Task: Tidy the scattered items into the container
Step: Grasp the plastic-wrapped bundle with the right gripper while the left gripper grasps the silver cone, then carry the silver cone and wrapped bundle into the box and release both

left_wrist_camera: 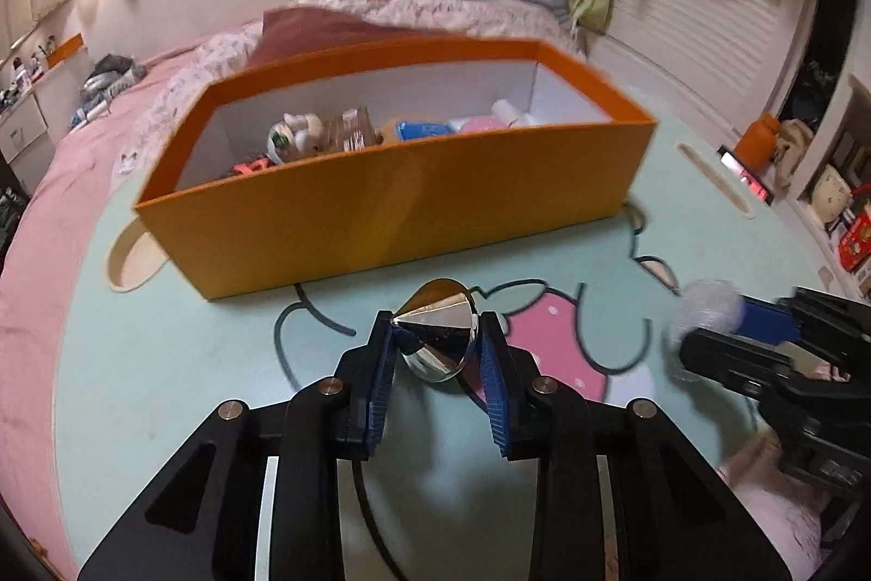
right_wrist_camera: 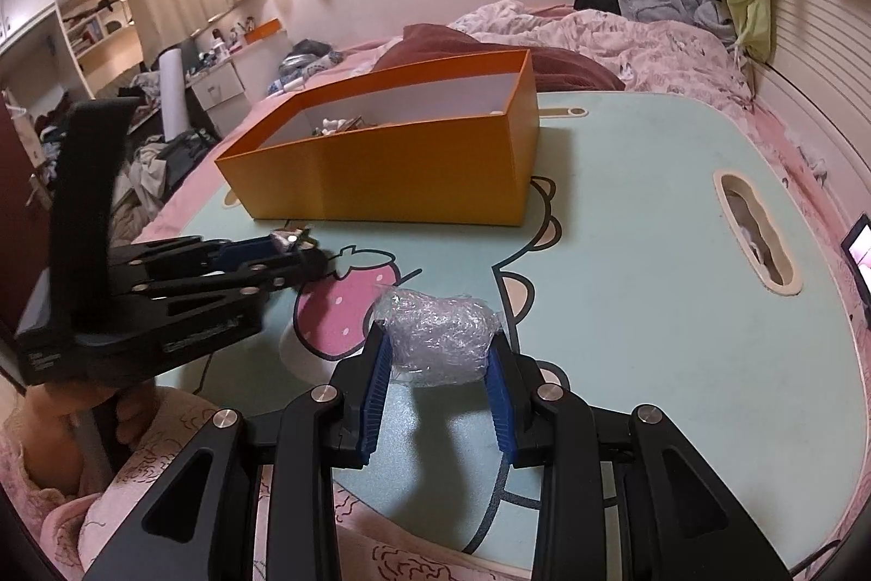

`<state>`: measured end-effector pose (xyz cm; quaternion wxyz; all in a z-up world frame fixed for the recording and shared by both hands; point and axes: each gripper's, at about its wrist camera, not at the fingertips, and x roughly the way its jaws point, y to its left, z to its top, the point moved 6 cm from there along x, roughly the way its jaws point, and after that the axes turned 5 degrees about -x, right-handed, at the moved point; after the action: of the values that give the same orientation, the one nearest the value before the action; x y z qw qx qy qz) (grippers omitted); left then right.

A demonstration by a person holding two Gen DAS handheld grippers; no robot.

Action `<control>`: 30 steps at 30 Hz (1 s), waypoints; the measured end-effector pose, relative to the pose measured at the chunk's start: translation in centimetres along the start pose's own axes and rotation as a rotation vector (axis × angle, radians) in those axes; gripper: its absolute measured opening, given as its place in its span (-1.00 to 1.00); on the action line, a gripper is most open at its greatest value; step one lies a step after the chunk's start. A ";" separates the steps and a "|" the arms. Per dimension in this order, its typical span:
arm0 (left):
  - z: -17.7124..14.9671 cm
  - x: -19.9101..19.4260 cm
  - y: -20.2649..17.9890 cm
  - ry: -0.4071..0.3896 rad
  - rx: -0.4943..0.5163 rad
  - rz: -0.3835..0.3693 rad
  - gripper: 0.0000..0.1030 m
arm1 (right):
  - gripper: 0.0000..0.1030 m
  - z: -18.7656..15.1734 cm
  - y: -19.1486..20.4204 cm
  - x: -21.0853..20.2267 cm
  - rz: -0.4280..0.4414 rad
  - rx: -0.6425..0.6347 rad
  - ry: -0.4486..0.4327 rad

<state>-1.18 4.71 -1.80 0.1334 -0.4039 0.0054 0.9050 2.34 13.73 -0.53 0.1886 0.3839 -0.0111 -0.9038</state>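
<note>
**Both grippers loaded, box ahead**

Left wrist view: your left gripper (left_wrist_camera: 435, 336) is clamped on a shiny cone (left_wrist_camera: 438, 336) above the mat (left_wrist_camera: 190, 363), with the orange box (left_wrist_camera: 392, 211) just beyond.

Right wrist view: your right gripper (right_wrist_camera: 438, 352) pinches a plastic wad (right_wrist_camera: 438, 344); the box (right_wrist_camera: 392, 178) sits farther back on the mat.

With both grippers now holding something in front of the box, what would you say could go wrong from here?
1. The left gripper pinches a shiny metal cone on its slanted faces; it may well squirt out.
2. The right gripper squeezes a soft plastic wad, which might deform and slip.
3. The orange box has tall walls; a low carry could knock it.
</note>
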 end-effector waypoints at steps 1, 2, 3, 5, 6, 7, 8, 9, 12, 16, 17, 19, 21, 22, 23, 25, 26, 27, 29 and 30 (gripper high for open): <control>-0.2 -0.8 0.2 -0.018 0.001 0.006 -0.40 | -0.38 0.0 0.1 0.0 -0.005 -0.006 0.001; -0.5 -1.6 0.4 -0.029 -0.001 0.019 -0.40 | -0.38 0.0 0.2 0.0 -0.010 -0.011 0.004; -0.8 -2.4 0.7 -0.037 -0.008 0.032 -0.40 | -0.38 0.0 0.4 0.0 -0.018 -0.020 0.008; -1.5 -3.4 1.1 -0.052 -0.030 0.054 -0.40 | -0.38 0.0 0.8 0.1 -0.032 -0.042 0.015; -2.0 -3.7 1.4 -0.059 -0.042 0.065 -0.40 | -0.38 0.0 1.1 0.1 -0.037 -0.056 0.017; -2.6 -4.0 1.8 -0.067 -0.061 0.083 -0.40 | -0.38 0.0 1.3 0.1 -0.041 -0.069 0.019; -3.0 -4.2 2.1 -0.074 -0.078 0.096 -0.40 | -0.39 0.0 1.5 0.2 -0.047 -0.081 0.022; -3.2 -4.4 2.4 -0.081 -0.089 0.104 -0.40 | -0.38 0.0 1.6 0.3 -0.053 -0.087 0.025; -3.2 -4.9 3.2 -0.107 -0.113 0.112 -0.40 | -0.39 0.0 1.7 0.5 -0.064 -0.098 0.031; -3.4 -4.5 3.1 -0.099 -0.107 0.111 -0.40 | -0.38 -0.1 1.9 0.6 -0.079 -0.117 0.034; -3.5 -4.4 3.0 -0.097 -0.104 0.112 -0.40 | -0.38 -0.2 1.9 0.6 -0.082 -0.120 0.034; -3.4 -4.4 2.9 -0.098 -0.103 0.113 -0.40 | -0.38 -0.2 2.0 0.7 -0.087 -0.127 0.035; -3.4 -4.4 2.9 -0.099 -0.105 0.112 -0.40 | -0.38 -0.3 2.0 0.7 -0.089 -0.131 0.035; -3.4 -4.3 3.0 -0.099 -0.106 0.112 -0.40 | -0.38 -0.3 2.0 0.7 -0.090 -0.132 0.035; -3.4 -4.3 3.0 -0.097 -0.107 0.111 -0.40 | -0.38 -0.3 2.0 0.7 -0.090 -0.132 0.034; -3.5 -4.3 3.0 -0.096 -0.107 0.110 -0.40 | -0.38 -0.3 2.0 0.7 -0.091 -0.134 0.034; -3.4 -4.3 3.0 -0.097 -0.107 0.110 -0.40 | -0.38 -0.3 2.0 0.7 -0.091 -0.134 0.033; -3.4 -4.3 3.0 -0.097 -0.107 0.110 -0.40 | -0.38 -0.3 2.0 0.7 -0.091 -0.134 0.033; -3.4 -4.3 3.0 -0.097 -0.107 0.110 -0.40 | -0.38 -0.3 2.1 0.7 -0.091 -0.134 0.033; -3.4 -4.4 3.1 -0.097 -0.107 0.110 -0.40 | -0.38 -0.3 2.1 0.7 -0.091 -0.134 0.033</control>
<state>3.35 0.32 -1.21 0.0618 -0.3651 -0.0271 0.9285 2.83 11.61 -0.86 0.1726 0.3852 0.0701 -0.9038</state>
